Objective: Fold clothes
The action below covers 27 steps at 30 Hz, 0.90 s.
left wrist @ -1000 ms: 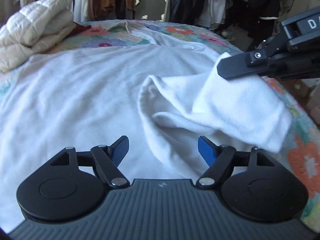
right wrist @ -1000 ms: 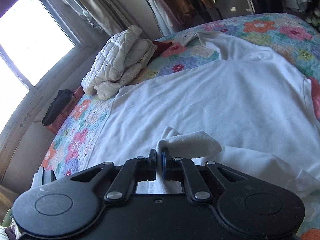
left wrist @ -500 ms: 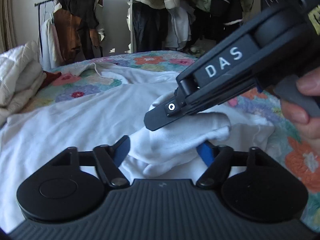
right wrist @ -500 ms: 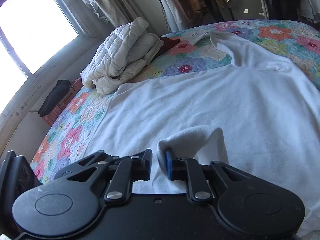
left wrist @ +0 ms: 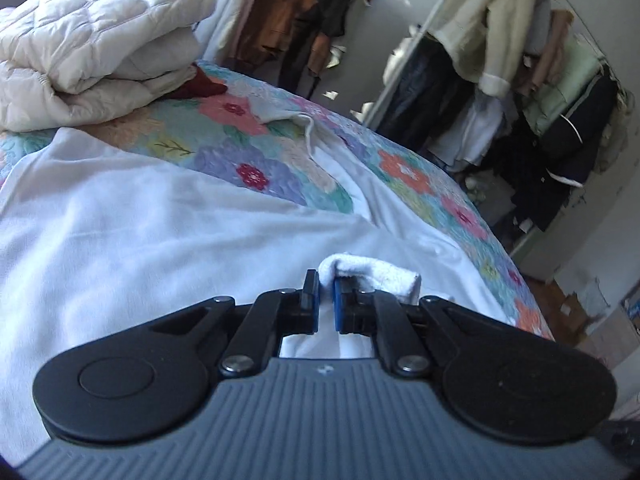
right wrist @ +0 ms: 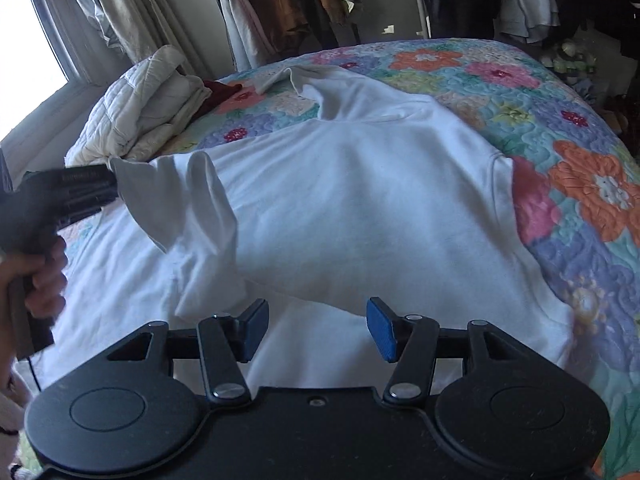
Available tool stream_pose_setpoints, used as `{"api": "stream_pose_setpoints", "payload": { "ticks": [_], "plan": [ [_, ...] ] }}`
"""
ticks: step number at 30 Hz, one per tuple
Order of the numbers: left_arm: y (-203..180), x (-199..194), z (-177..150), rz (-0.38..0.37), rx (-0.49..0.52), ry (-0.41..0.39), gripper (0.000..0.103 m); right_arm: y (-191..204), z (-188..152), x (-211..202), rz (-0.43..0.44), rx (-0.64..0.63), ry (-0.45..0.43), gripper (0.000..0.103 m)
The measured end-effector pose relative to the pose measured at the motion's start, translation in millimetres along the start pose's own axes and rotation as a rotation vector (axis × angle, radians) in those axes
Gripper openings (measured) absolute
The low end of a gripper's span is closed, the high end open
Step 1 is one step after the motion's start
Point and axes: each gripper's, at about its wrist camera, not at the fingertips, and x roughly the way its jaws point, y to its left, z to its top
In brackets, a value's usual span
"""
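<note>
Left tongs (left wrist: 326,300) clamped on the white cotton sweatshirt's sleeve cuff (left wrist: 372,274), lifting it leftward; right tongs (right wrist: 316,328) opening, nothing between, white sweatshirt body (right wrist: 360,208) spread ahead on the floral quilted bed (right wrist: 592,184), folded cream puffer jacket (right wrist: 152,108) far left

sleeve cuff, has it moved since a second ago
Yes. The sleeve cuff, now in the left gripper, has been carried left across the shirt toward the folded quilted jacket.

The left gripper (right wrist: 60,196) is blurring at the picture's edge; the white sweatshirt's (right wrist: 360,208) hem is disappearing beneath the right fingers (right wrist: 256,318).
</note>
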Motion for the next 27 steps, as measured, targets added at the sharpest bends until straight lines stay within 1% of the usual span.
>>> {"api": "stream_pose_setpoints", "payload": {
  "ticks": [2, 3, 4, 5, 6, 8, 10, 12, 14, 15, 16, 17, 18, 19, 20, 21, 24, 25, 27],
  "plan": [
    [15, 8, 6, 0.025, -0.063, 0.007, 0.007, 0, 2, 6, -0.021, -0.042, 0.005, 0.060],
    [22, 12, 7, 0.061, -0.073, 0.018, 0.007, 0, 3, 9, -0.023, -0.071, 0.020, 0.060],
    [29, 16, 8, 0.098, -0.083, 0.029, 0.007, 2, 2, 12, -0.026, -0.113, 0.054, 0.060],
    [36, 18, 9, 0.132, -0.093, 0.031, 0.007, 5, 1, 16, -0.042, -0.174, 0.109, 0.061],
    [44, 19, 9, 0.158, -0.106, 0.021, 0.007, 9, -2, 19, -0.063, -0.236, 0.156, 0.061],
    [60, 16, 9, 0.186, -0.155, 0.011, 0.007, 16, -11, 17, -0.104, -0.344, 0.190, 0.061],
    [76, 11, 4, 0.204, -0.195, 0.025, 0.007, 19, -18, 15, -0.130, -0.426, 0.210, 0.061],
    [88, 6, -2, 0.236, -0.206, 0.027, 0.008, 15, -18, 14, -0.130, -0.428, 0.230, 0.061],
    [100, 1, -5, 0.238, -0.235, 0.044, 0.011, 7, -14, 13, -0.111, -0.400, 0.229, 0.061],
    [109, 0, -5, 0.231, -0.268, 0.066, 0.015, 2, -11, 12, -0.103, -0.385, 0.226, 0.061],
    [119, 1, -4, 0.216, -0.317, 0.099, 0.018, -4, -8, 8, -0.107, -0.377, 0.213, 0.061],
    [130, 1, -2, 0.201, -0.366, 0.133, 0.018, -9, -6, 3, -0.120, -0.364, 0.187, 0.061],
    [139, 0, 0, 0.189, -0.403, 0.155, 0.018, -16, -3, -2, -0.124, -0.339, 0.157, 0.061],
    [145, -2, 1, 0.181, -0.423, 0.160, 0.018, -25, -1, -7, -0.111, -0.302, 0.135, 0.061],
    [148, -5, 2, 0.186, -0.425, 0.161, 0.018, -33, 1, -10, -0.083, -0.257, 0.128, 0.062],
    [147, -8, 3, 0.209, -0.402, 0.156, 0.018, -41, 2, -10, -0.051, -0.213, 0.130, 0.062],
    [146, -17, 3, 0.270, -0.342, 0.148, 0.018, -49, 2, -5, 0.009, -0.164, 0.142, 0.062],
    [145, -19, 1, 0.271, -0.344, 0.161, 0.018, -48, 1, -2, 0.027, -0.167, 0.143, 0.062],
    [144, -25, -5, 0.248, -0.361, 0.196, 0.019, -44, -1, 5, 0.061, -0.174, 0.152, 0.062]
  ]
}}
